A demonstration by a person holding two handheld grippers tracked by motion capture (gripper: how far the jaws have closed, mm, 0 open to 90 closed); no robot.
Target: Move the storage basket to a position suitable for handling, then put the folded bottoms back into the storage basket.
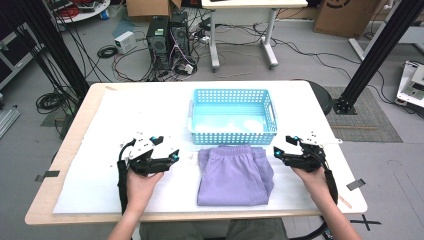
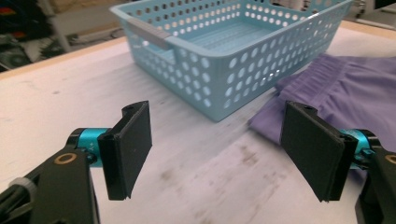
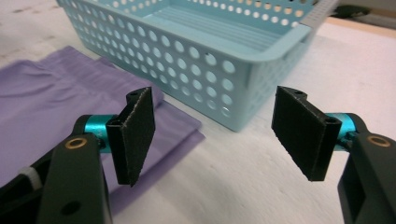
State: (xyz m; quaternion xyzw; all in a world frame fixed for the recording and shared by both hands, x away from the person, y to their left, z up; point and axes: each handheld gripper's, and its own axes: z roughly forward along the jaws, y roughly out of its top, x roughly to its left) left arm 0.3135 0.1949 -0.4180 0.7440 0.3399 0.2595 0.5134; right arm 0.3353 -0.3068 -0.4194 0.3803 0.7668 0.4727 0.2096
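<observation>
One pair of folded purple shorts (image 1: 234, 175) lies on the worktop (image 1: 90, 180). One light-blue perforated basket (image 1: 233, 135) stands there too. Two grippers are in view, one left gripper (image 1: 166, 148) and one right gripper (image 1: 285, 145), each with two black jaws. On the floor beyond stand two black computer towers (image 1: 167, 41) and two cardboard boxes (image 1: 345, 15).

The folded shorts (image 1: 234, 174) were plain lilac. The basket (image 1: 232, 135) on their far side was light blue, its walls patterned with round holes. Each hand-held gripper was black with turquoise fittings. The bench (image 1: 100, 115) was white, edged pale wood.
</observation>
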